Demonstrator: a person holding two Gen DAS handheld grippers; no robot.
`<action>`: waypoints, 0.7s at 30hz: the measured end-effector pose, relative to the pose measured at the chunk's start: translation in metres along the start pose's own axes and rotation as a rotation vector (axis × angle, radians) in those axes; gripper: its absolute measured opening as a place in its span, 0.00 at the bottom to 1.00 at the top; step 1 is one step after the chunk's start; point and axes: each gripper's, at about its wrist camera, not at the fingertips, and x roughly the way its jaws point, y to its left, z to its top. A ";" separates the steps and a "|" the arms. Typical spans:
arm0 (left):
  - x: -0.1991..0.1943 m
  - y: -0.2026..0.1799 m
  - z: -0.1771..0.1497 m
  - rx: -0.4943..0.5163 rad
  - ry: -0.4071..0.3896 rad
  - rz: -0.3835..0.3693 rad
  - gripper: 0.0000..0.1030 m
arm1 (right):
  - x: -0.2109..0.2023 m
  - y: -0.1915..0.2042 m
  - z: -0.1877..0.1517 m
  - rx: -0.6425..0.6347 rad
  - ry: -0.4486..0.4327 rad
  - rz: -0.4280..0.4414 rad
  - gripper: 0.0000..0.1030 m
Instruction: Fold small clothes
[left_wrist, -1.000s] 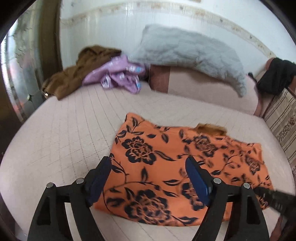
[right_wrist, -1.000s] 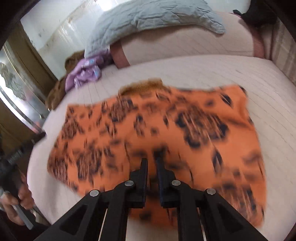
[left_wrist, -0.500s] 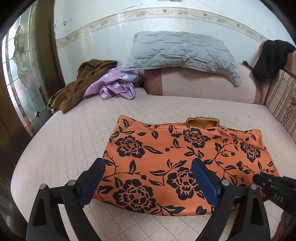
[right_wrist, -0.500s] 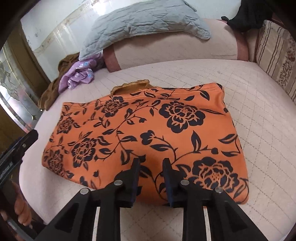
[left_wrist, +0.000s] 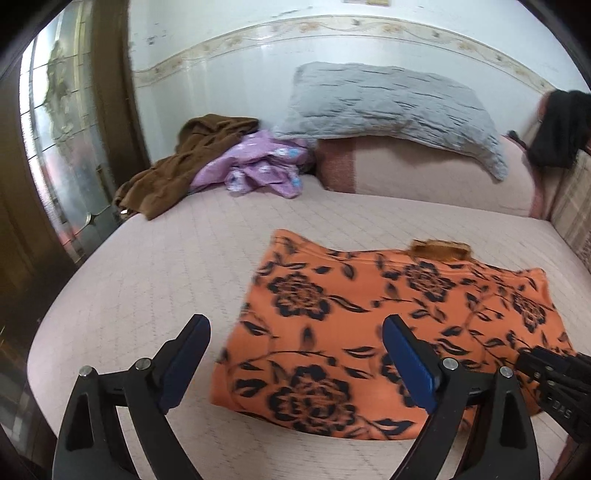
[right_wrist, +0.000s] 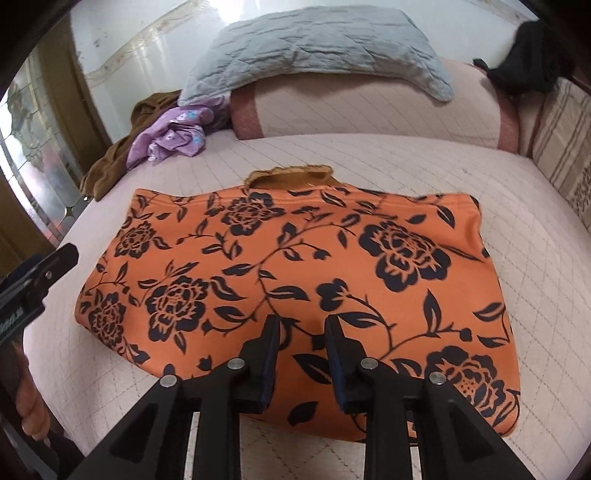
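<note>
Garment (right_wrist: 295, 273), orange floral, lies folded flat on the bed (left_wrist: 155, 280), near its front edge, a brown collar bit poking out at the far side. Left gripper (left_wrist: 295, 354) hangs over its left front corner with jaws spread wide, nothing between the pads. Right gripper (right_wrist: 301, 354) sits low over the front edge, jaws parted a little, no cloth pinched. Other clothes (left_wrist: 221, 166) are piled well apart by the pillow (left_wrist: 388, 107).

Risks, as judged: the fabric is layered, so a pinch at the edge may catch only the top layer and pull the fold open. Uneven lift between the two hands would skew the next fold. Grabbing too near the bed edge could drag the piece off.
</note>
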 end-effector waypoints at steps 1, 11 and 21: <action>0.001 0.007 0.001 -0.013 -0.001 0.015 0.92 | 0.000 0.001 0.000 -0.003 -0.001 0.005 0.27; 0.003 0.073 0.006 -0.157 -0.023 0.130 0.91 | 0.002 0.002 -0.001 0.008 0.004 0.028 0.27; -0.008 0.108 0.007 -0.242 -0.084 0.225 0.92 | 0.005 0.006 -0.002 -0.001 0.014 0.030 0.27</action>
